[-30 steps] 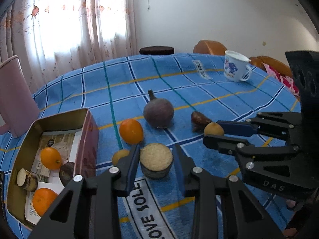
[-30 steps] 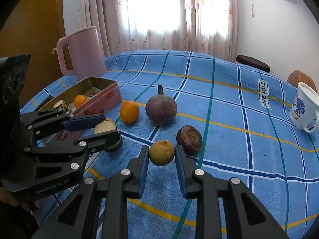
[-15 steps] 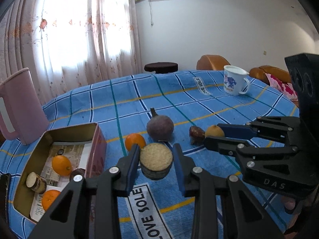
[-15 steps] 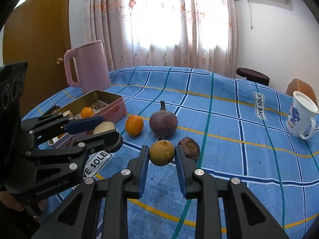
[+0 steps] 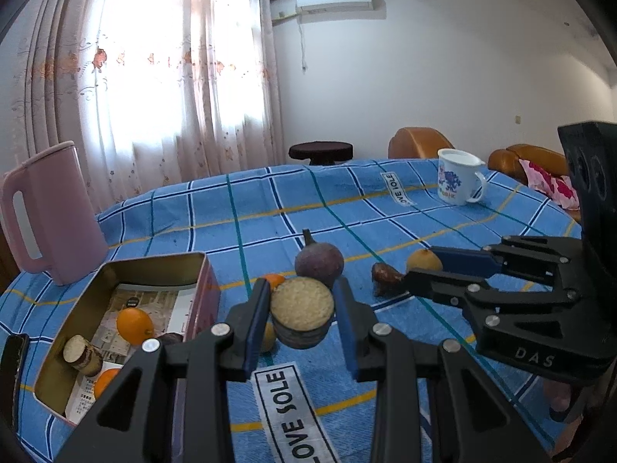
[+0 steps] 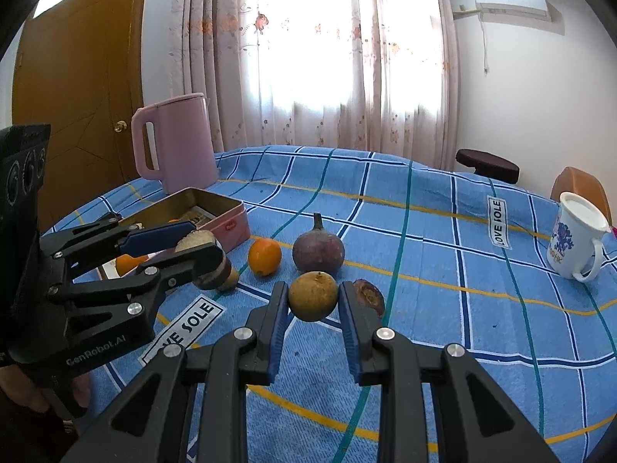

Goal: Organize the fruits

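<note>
My left gripper [image 5: 301,314] is shut on a short sugarcane piece [image 5: 301,316] and holds it above the blue cloth, right of the open pink tin [image 5: 154,266]. The tin holds oranges [image 5: 133,325] and another cane piece [image 5: 81,354]. My right gripper [image 6: 313,301] is shut on a round yellow-brown fruit [image 6: 313,295], lifted off the table. On the cloth lie an orange [image 6: 264,256], a big purple fruit with a stem [image 6: 317,251] and a dark shrivelled fruit [image 6: 369,295]. A small yellowish fruit [image 5: 268,337] shows behind the left finger.
A pink kettle [image 6: 175,142] stands behind the tin at the table's left. A white mug [image 6: 576,245] stands at the right. A black phone [image 5: 11,362] lies left of the tin. A stool [image 5: 321,151] and brown chairs [image 5: 418,142] stand beyond the table.
Both grippers have risen with their loads; the cane piece and the yellow-brown fruit now hang higher above the cloth and the views tilt up toward the room.
</note>
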Demonstrator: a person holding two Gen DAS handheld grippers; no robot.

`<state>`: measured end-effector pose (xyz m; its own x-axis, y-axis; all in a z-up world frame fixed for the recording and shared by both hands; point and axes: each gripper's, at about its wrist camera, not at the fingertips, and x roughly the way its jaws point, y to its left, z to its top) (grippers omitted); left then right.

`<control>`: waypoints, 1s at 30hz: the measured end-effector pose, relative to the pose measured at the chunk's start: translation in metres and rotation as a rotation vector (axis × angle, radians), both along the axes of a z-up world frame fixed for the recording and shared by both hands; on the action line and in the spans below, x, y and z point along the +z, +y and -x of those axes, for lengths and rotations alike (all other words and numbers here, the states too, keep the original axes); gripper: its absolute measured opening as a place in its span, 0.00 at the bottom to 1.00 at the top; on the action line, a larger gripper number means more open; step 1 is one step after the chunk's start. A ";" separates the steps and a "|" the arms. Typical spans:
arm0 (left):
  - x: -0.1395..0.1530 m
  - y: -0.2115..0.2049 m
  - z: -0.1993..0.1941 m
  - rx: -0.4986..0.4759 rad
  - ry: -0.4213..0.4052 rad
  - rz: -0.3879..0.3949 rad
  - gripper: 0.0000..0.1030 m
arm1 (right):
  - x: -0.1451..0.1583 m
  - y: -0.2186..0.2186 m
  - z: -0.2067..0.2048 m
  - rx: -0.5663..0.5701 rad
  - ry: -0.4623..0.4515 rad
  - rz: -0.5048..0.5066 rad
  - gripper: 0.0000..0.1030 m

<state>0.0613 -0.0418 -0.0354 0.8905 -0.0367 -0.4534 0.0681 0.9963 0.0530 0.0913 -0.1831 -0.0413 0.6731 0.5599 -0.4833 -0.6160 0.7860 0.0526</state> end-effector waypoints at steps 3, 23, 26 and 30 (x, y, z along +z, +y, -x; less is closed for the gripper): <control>0.001 0.001 0.002 0.007 -0.014 0.006 0.34 | 0.001 -0.001 0.003 -0.001 -0.017 -0.007 0.27; 0.008 0.016 0.014 0.026 -0.071 0.047 0.34 | 0.011 0.000 0.023 -0.013 -0.138 -0.020 0.27; 0.010 0.020 0.016 0.026 -0.075 0.056 0.34 | 0.012 0.003 0.022 -0.013 -0.135 -0.020 0.27; 0.011 0.026 0.018 0.034 -0.076 0.066 0.34 | 0.017 0.010 0.019 0.006 -0.120 -0.030 0.27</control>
<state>0.0433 -0.0153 -0.0240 0.9233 -0.0337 -0.3825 0.0328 0.9994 -0.0090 0.0719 -0.1734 -0.0246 0.7215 0.5770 -0.3827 -0.6240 0.7814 0.0016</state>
